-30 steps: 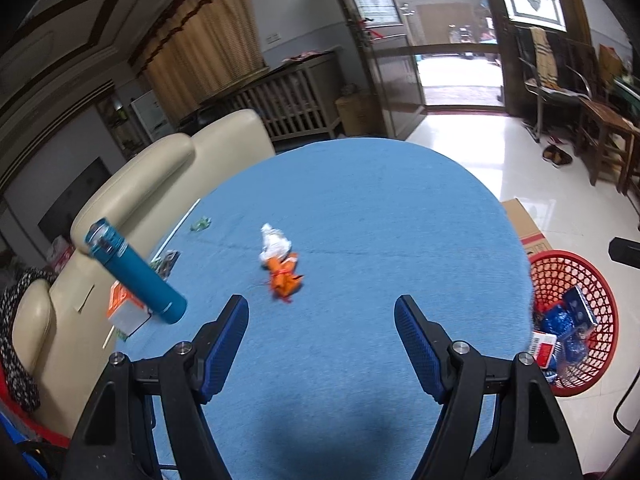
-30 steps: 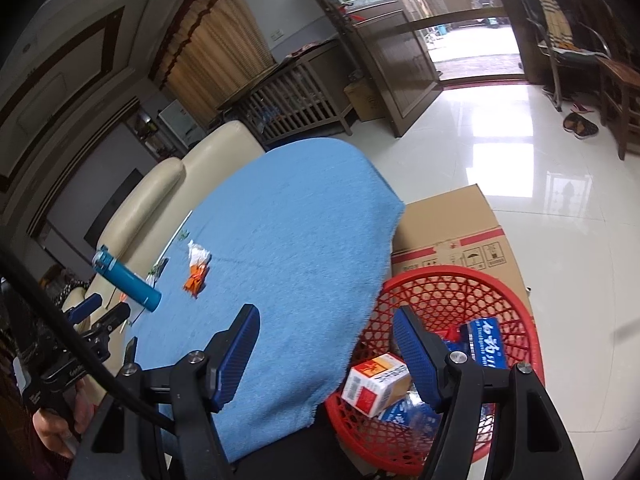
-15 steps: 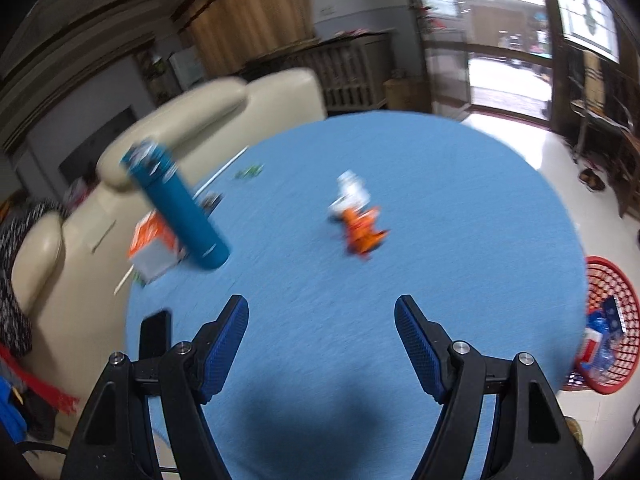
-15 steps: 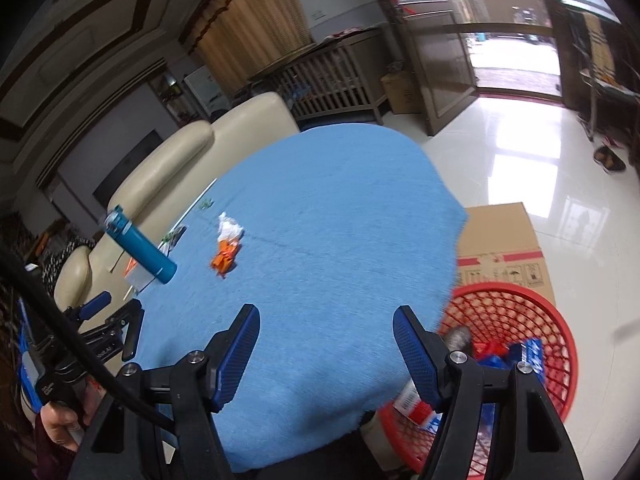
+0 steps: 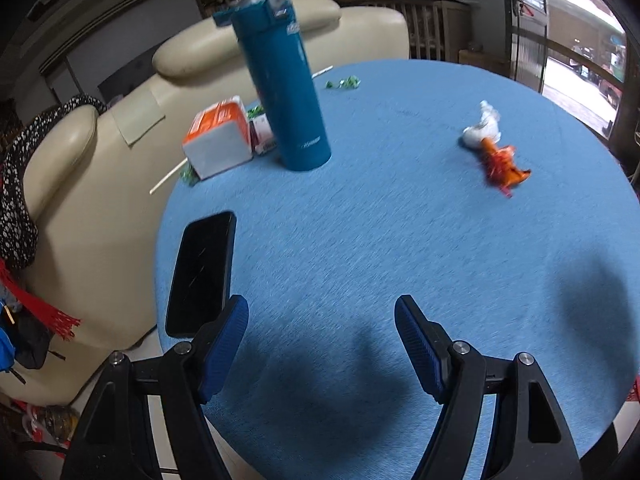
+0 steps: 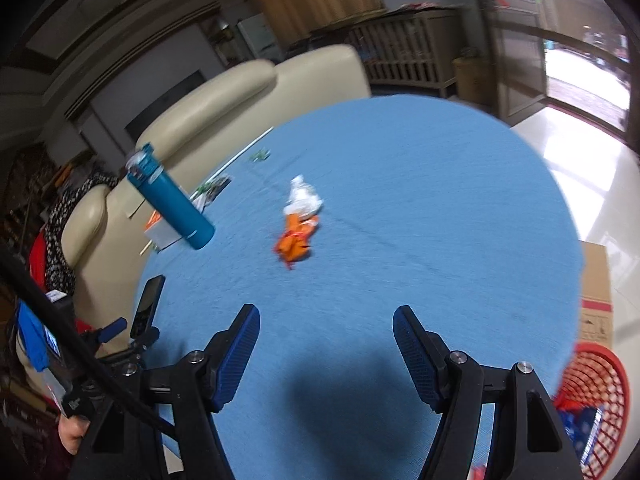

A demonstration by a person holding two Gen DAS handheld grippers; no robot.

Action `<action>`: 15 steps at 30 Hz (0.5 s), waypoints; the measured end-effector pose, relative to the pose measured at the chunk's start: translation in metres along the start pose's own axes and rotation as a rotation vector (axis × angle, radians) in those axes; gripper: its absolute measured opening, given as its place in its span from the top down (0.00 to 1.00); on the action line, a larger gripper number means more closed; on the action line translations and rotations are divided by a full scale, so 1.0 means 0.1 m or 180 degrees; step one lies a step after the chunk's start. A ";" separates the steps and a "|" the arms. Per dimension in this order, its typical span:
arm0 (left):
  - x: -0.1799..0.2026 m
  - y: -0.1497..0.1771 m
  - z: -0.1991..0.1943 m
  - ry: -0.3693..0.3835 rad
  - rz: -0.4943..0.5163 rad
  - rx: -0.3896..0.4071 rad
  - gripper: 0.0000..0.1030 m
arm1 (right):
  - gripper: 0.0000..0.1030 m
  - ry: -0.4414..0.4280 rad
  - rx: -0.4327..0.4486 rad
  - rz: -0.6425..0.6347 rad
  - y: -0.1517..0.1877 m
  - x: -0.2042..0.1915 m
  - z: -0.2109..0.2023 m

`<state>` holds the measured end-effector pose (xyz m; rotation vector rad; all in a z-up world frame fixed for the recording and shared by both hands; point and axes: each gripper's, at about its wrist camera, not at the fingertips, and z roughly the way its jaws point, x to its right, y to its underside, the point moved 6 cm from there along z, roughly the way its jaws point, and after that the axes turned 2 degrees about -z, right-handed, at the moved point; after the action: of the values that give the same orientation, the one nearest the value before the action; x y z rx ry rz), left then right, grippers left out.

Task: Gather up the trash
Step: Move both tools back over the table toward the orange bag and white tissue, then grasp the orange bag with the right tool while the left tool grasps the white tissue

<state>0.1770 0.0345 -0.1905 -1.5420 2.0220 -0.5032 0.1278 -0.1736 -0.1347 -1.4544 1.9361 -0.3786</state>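
A crumpled orange wrapper [image 5: 503,167] and a white paper wad [image 5: 482,130] lie together on the round blue table [image 5: 360,248]; they also show in the right wrist view, the wrapper [image 6: 295,242] and the wad [image 6: 302,200]. Small green scraps [image 5: 343,82] lie at the far edge. The red trash basket [image 6: 592,396] stands on the floor at the lower right. My left gripper [image 5: 321,342] is open and empty above the table's near side. My right gripper [image 6: 326,354] is open and empty, short of the wrapper.
A tall teal bottle [image 5: 282,80] stands near an orange-white carton [image 5: 218,142]. A black phone [image 5: 202,272] lies at the table's left edge by my left finger. A cream sofa [image 5: 92,152] sits behind. A cardboard box [image 6: 596,292] is beside the basket.
Both grippers have swung left, away from the basket. The left view now faces the bottle and phone. The right gripper has come over the table toward the orange wrapper.
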 end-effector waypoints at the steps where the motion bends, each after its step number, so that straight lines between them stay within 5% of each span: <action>1: -0.01 0.02 0.04 0.0006 -0.0001 -0.0025 0.26 | 0.30 -0.0032 -0.0040 -0.0014 -0.02 -0.05 0.11; 15: -0.11 0.06 0.23 0.0028 0.0017 -0.0165 0.26 | 0.38 -0.0048 -0.0447 0.0211 -0.61 -0.10 1.71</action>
<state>0.1886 0.0473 -0.2103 -1.5670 2.0601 -0.4597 0.2871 -0.1572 -0.2198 -1.4719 2.0278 -0.2042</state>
